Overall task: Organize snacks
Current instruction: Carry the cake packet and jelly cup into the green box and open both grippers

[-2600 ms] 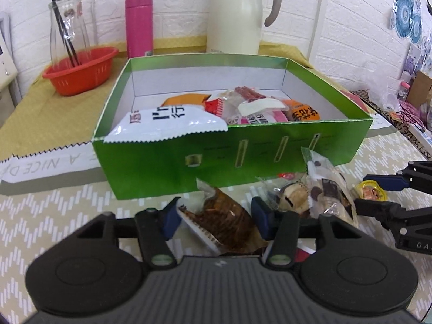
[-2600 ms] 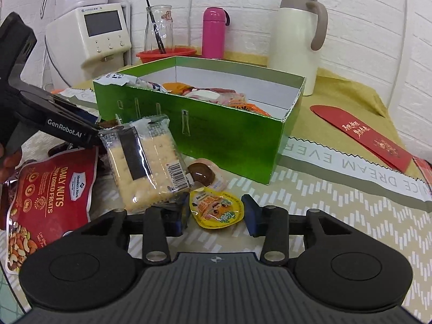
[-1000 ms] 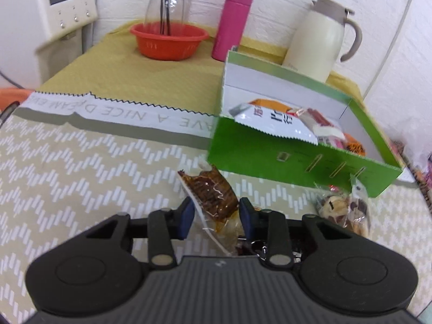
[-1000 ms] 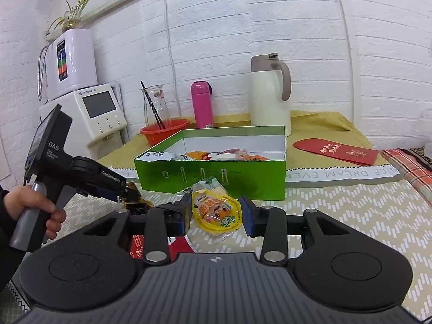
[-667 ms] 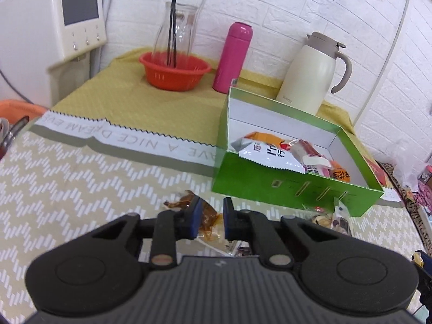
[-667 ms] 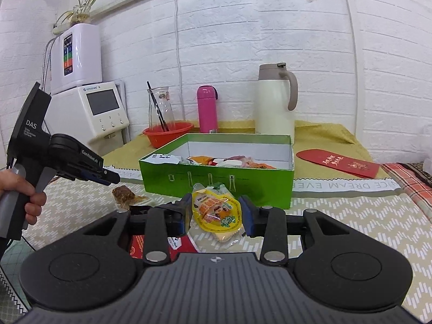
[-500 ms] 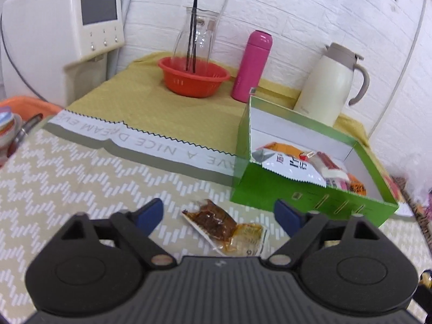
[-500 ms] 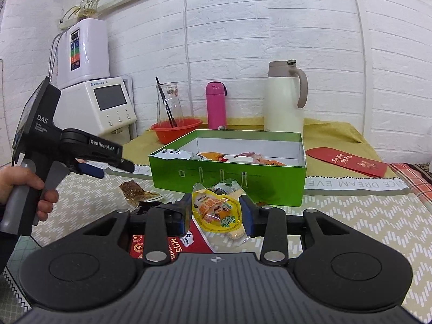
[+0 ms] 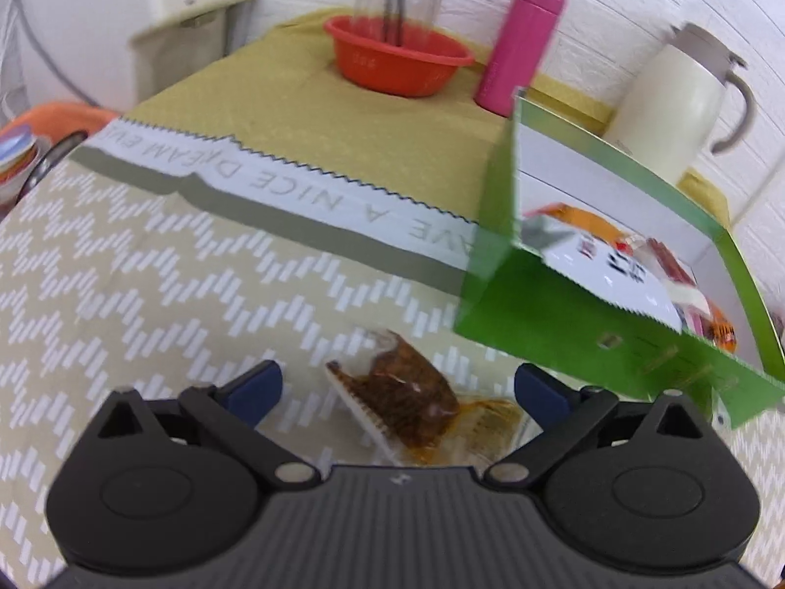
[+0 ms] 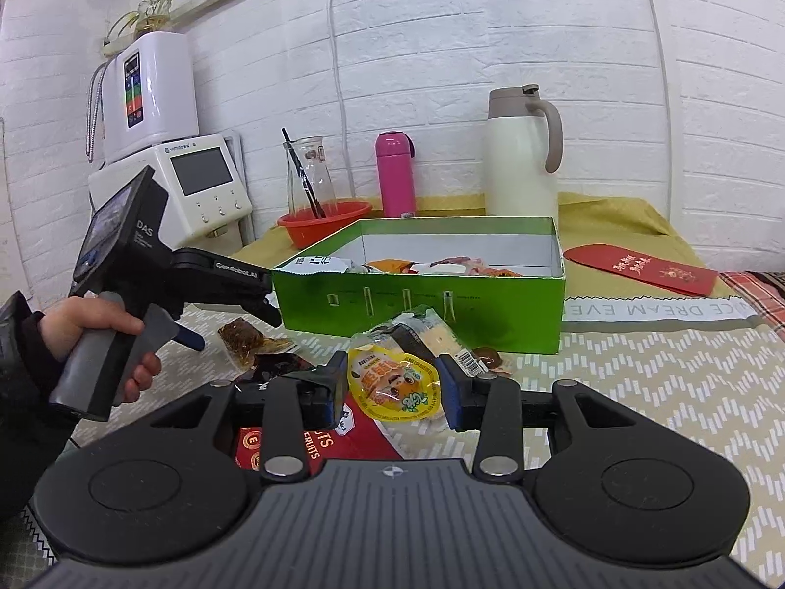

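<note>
Mid-sort: left claw spread wide, empty, over brown snack packet on table beside green box. Right claw clamped on yellow pouch. Next, likely: carry pouch over box rim.

Even, bright lighting is seen; the left wrist view is motion-blurred (perhaps worst at the open green cardboard box), edges fisheye-bent.

left hand-held gripper: black ribbed body, blue pads, "DAS"/"GenRobot.AI" lettering, grey handle | hand: bare skin, dark sleeve | right hand-held gripper: black, blue pads, silver screws
</note>
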